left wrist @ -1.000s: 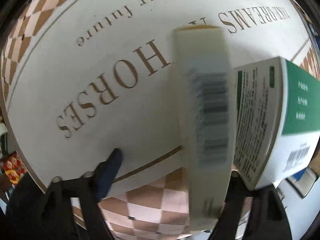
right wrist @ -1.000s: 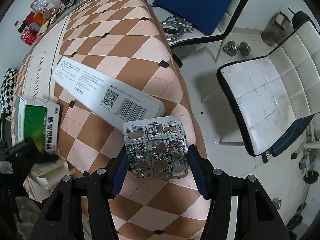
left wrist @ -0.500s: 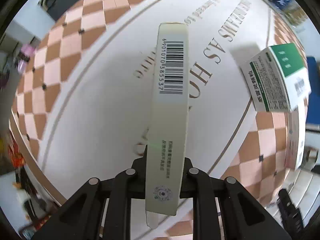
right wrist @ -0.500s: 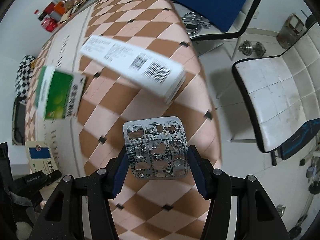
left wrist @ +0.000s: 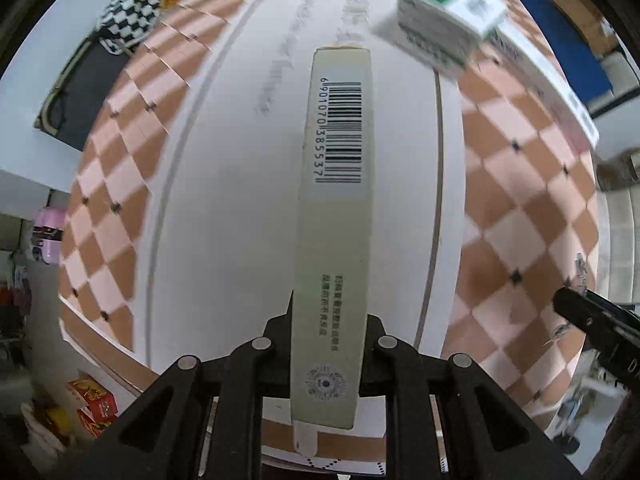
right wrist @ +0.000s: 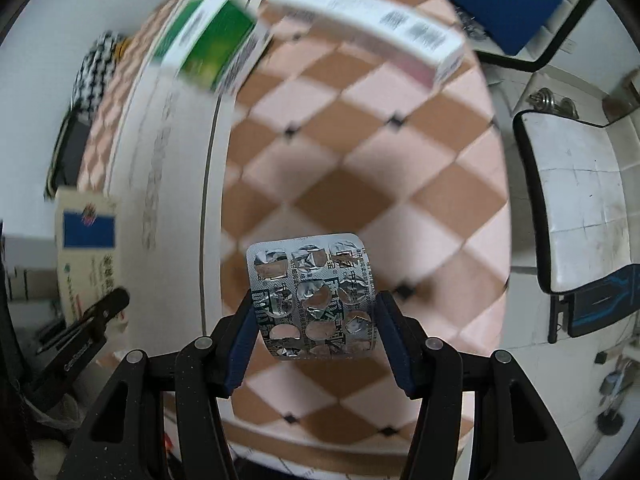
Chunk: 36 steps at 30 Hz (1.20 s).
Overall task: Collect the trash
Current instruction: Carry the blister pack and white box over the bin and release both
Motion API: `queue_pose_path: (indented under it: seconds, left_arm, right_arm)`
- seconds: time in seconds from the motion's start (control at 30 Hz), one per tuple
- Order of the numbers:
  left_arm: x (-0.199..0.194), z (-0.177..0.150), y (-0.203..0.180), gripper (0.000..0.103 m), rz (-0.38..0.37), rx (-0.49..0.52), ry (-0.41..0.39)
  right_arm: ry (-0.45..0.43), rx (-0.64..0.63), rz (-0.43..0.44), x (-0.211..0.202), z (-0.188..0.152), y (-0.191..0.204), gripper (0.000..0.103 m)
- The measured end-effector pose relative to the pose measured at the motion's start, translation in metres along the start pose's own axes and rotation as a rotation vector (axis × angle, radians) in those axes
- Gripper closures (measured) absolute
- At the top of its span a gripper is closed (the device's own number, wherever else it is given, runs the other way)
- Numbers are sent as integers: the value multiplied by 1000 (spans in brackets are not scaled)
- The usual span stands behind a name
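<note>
My left gripper (left wrist: 326,332) is shut on a flat cream box (left wrist: 336,208) with a barcode on its edge, held above the table; the box also shows from the side in the right wrist view (right wrist: 86,248). My right gripper (right wrist: 314,320) is shut on an emptied silver blister pack (right wrist: 314,300), held over the checkered tablecloth. A green and white medicine box (left wrist: 448,20) lies on the table ahead, also in the right wrist view (right wrist: 212,40). A long white box (right wrist: 368,36) with barcodes lies beside it, also in the left wrist view (left wrist: 548,84).
The table (left wrist: 532,216) has a brown and pink checkered cloth with a white lettered band. A white chair (right wrist: 576,204) and a blue chair (right wrist: 504,0) stand to the right. A checkered bag (left wrist: 132,4) sits at the far left corner.
Both grippers have pulled back and up from the table, keeping their loads. The green box and long white box now sit farther away in both views.
</note>
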State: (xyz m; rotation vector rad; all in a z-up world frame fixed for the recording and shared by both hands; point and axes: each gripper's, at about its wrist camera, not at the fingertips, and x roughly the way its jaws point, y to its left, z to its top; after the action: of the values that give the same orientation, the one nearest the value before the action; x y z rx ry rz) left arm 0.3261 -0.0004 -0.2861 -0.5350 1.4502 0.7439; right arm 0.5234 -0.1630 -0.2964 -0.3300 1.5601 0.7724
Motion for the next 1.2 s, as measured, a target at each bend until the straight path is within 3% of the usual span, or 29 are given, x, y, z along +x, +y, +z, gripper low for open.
queue_pose_path:
  seconds: [0.03,0.23,0.37,0.53,0.67,0.9,1.03,1.2]
  left_arm:
    - [5,12,-6,88,-7,-2,11]
    - [5,2,-11,88,10,24,-15]
    - [-31,-25,-33,88,38,70,-70]
    - [-64,-56,-23,88,19,119,-155]
    - [-97,-93,0,88,-24,176,-230]
    - [-123,-165,57,88,-86,319,-314]
    - [-118,-202,88,88,-120,352,-281]
    - [-82,-254,105,88,-152,380,-174]
  right_arm:
    - [12,-10,-8,4,-7,3,44]
    - [29,-40,-33,14,-27,11,44]
    - [-10,-63,-47,2,-34,20,44]
    - [-80,-51,-54,-28,-57,31,44]
    - [-151,-14,-55,-55,-102,45,44]
    - [-264,109,-59,-88,-223,81,44]
    - [-270,203,-56,-86,-292,95,44]
    - [-208,273,-47,-61,-362,98,44]
